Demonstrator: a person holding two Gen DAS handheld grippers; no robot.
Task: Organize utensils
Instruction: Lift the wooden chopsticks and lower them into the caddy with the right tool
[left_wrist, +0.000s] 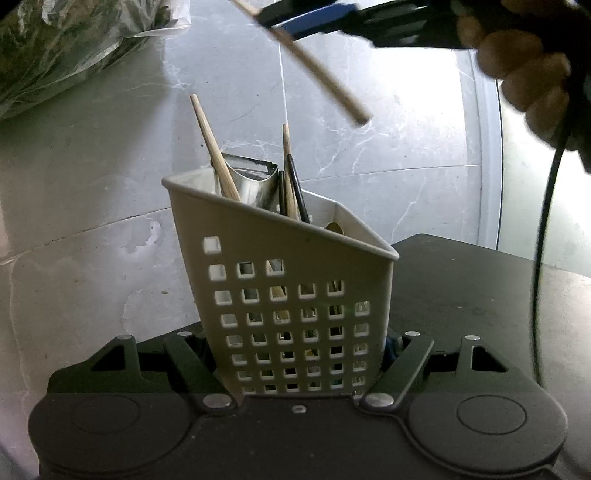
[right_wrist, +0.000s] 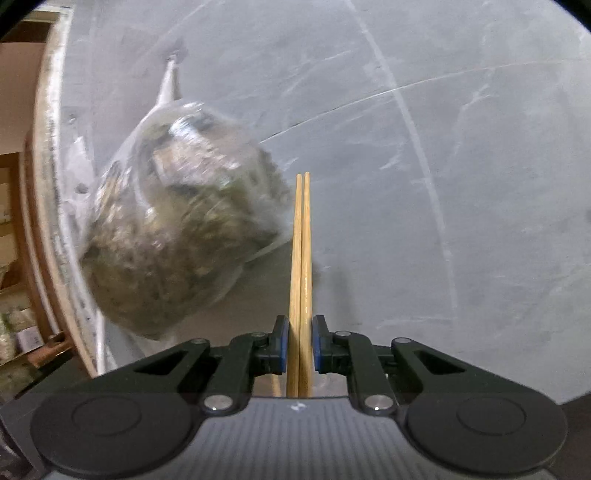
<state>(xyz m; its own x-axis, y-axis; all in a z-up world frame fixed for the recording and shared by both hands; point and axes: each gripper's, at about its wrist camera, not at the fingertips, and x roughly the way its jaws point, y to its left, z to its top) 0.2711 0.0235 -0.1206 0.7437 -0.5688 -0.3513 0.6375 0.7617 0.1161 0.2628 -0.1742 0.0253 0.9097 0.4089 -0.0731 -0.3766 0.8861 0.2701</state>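
Item: pair of pale wooden chopsticks (right_wrist: 302, 258), pinched side by side between the blue pads of the right tool (right_wrist: 299, 345); long axis is seen running straight out along the fingers. In the left wrist view the pair is found at the upper centre of the frame, slanting down to the right.

Item: beige perforated plastic utensil caddy (left_wrist: 291, 295), clamped at its base by the left tool (left_wrist: 301, 354), at frame centre on the grey marble tabletop (left_wrist: 92, 221). Wooden chopsticks, black sticks and a metal utensil are already held upright inside.

Relation: the caddy's open top is placed below and left of the chopsticks' lower end; the pair is judged to need tipping upright before insertion.

Item: clear plastic bag of greenish contents (right_wrist: 177, 229), left of frame.
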